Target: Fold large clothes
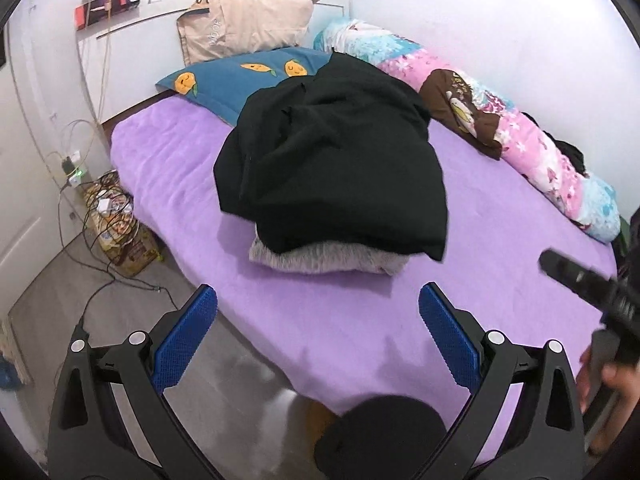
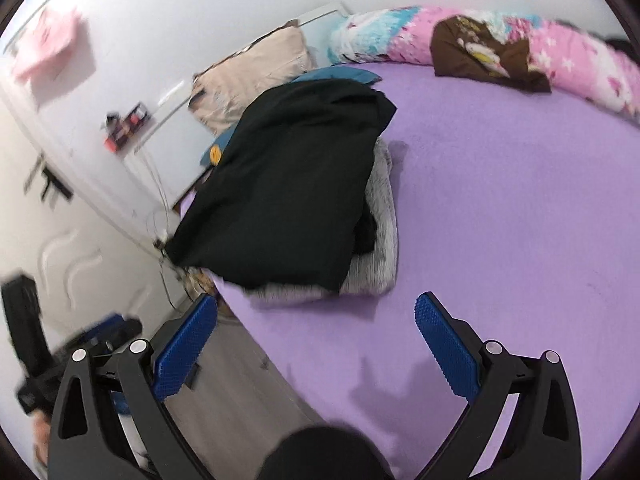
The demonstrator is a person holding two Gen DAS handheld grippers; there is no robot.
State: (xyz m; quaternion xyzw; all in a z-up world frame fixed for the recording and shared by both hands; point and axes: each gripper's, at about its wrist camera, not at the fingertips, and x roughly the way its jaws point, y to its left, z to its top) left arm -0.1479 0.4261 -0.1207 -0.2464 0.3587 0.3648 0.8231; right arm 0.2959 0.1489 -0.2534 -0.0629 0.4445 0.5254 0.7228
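Two grippers, both ours: the left gripper (image 1: 318, 312) and right gripper (image 2: 316, 322) hover with blue-padded fingers spread wide, gripping nothing. We see the folded black garment (image 1: 336, 164) on a grey fluffy folded blanket (image 1: 320, 258), mid purple-sheeted bed (image 1: 500, 240), well apart from both grippers.

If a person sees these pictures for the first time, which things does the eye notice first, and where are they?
The eye goes first to the black garment, heaped in the middle of the purple bed on top of a folded grey fluffy item. Next comes the pink and blue blanket, rolled along the wall side of the bed. In the foreground, the left gripper and the right gripper both stand open and empty.
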